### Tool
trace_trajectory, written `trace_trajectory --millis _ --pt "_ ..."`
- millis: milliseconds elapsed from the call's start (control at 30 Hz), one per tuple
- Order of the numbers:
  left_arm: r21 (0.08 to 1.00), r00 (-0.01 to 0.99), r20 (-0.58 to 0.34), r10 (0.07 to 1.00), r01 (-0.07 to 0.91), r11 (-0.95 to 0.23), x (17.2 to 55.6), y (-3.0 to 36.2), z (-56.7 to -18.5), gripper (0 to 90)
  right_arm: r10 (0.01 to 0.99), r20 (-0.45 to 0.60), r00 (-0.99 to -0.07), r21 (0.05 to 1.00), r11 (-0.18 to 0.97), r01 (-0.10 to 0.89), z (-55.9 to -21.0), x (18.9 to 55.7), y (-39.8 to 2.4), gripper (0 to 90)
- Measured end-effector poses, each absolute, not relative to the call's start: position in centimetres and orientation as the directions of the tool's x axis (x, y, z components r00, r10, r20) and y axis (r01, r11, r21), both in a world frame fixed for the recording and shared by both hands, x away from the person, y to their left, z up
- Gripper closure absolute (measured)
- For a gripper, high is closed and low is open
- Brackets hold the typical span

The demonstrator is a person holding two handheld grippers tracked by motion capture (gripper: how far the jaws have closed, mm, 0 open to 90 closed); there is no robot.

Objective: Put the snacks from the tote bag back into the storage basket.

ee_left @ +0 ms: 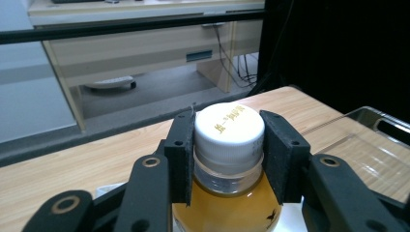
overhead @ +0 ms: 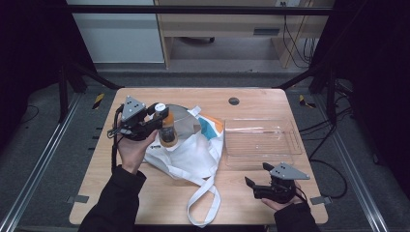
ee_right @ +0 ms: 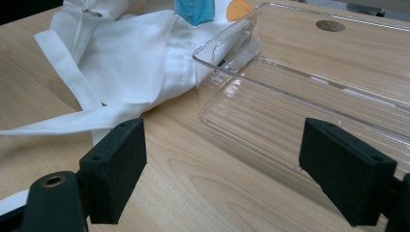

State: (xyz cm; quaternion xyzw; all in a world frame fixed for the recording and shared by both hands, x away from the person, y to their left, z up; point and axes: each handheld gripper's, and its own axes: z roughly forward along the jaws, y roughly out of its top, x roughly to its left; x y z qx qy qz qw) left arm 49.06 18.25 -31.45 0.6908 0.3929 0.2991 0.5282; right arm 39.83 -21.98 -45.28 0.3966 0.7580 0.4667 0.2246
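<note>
Amber drink bottle [overhead: 168,130] clamped in left tongs [overhead: 162,112], above white tote bag [overhead: 193,152]; unplaced yet; right tongs [overhead: 257,176] wide, idle.

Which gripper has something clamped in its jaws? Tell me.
The left gripper: it clamps the amber bottle below its white cap. The right gripper is open.

From my feed, I see a wooden table [overhead: 154,203] on grey floor [overhead: 48,164]. Beyond it stands a pale wood desk [overhead: 217,24] with cables [overhead: 295,43] hanging at its right, a white panel [overhead: 121,34] to its left. Black frame bars [overhead: 193,9] and dark sides ring everything.
</note>
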Motion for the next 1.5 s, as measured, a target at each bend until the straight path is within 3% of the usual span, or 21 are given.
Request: trace_trajectory --millis 767,1500 --pt "0.973 0.592 0.075 0.802 0.133 -0.189 46.2 12.6 -28.3 58.8 0.812 0.024 -0.583 0.884 0.255 0.391 -45.3 39.8 -21.9 17.1" --pt "0.974 0.648 0.038 0.761 0.145 -0.172 47.2 6.1 -27.7 58.9 0.809 0.026 -0.587 0.886 0.254 0.389 -45.3 39.8 -21.9 16.5"
